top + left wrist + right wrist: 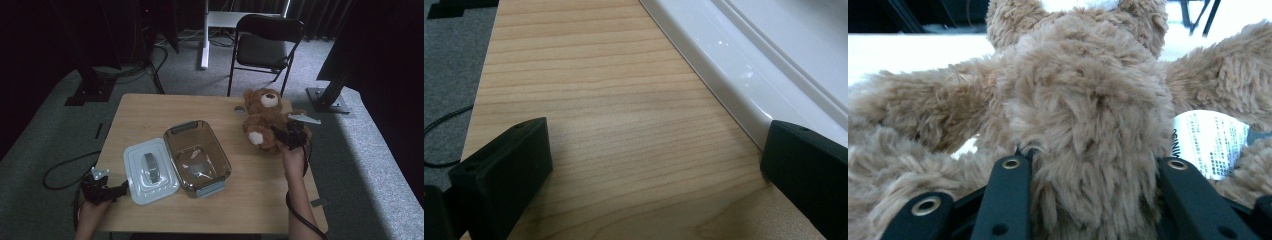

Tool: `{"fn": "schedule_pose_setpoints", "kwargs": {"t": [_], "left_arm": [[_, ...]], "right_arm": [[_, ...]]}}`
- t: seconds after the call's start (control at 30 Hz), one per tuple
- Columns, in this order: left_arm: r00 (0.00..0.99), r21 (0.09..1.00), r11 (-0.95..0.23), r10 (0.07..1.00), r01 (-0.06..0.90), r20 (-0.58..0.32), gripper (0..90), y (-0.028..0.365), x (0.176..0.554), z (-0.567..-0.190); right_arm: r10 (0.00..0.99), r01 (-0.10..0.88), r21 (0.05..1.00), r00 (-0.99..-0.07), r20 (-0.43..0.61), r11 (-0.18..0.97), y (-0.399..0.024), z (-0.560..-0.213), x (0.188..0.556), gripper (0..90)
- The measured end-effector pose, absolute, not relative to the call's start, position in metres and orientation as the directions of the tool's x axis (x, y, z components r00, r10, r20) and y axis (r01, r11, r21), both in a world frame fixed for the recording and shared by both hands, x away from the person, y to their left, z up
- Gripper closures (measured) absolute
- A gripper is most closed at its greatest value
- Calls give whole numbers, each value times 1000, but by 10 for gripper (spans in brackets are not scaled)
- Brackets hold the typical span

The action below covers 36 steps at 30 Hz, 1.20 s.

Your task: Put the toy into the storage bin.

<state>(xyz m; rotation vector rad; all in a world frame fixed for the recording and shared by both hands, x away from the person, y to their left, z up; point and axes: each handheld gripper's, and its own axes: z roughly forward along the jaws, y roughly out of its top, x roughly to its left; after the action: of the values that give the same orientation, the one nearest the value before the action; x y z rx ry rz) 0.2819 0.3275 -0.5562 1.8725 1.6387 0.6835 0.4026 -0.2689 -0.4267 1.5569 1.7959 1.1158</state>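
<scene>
Our right gripper (284, 136) has its jaws clamped on the bear (265, 120) at right of centre – soft, light, best pinched at the body. Left gripper (120, 190) jaws stand apart, empty.

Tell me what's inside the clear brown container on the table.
The container stands open and looks empty; pale glare on its bottom blurs the view. Its white lid lies beside it. The teddy bear is outside, in the right gripper.
</scene>
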Motion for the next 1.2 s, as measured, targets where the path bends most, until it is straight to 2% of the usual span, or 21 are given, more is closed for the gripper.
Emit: {"fn": "schedule_pose_setpoints", "kwargs": {"t": [0.33,0.57,0.83,1.2], "left_arm": [[124,698,-99,992,709,15,7,327,282,-556],[125,697,-100,992,710,16,7,327,282,-556],[125,697,-100,992,710,16,7,327,282,-556],[129,697,-104,992,710,16,7,327,282,-556]], "right_arm": [[926,411,910,-360,113,49,-229,-368,361,643],[883,335,939,-461,87,82,-196,-340,336,643],[822,301,948,-563,86,107,-159,-335,320,641],[743,325,932,-662,101,163,-113,-359,313,641]]}}
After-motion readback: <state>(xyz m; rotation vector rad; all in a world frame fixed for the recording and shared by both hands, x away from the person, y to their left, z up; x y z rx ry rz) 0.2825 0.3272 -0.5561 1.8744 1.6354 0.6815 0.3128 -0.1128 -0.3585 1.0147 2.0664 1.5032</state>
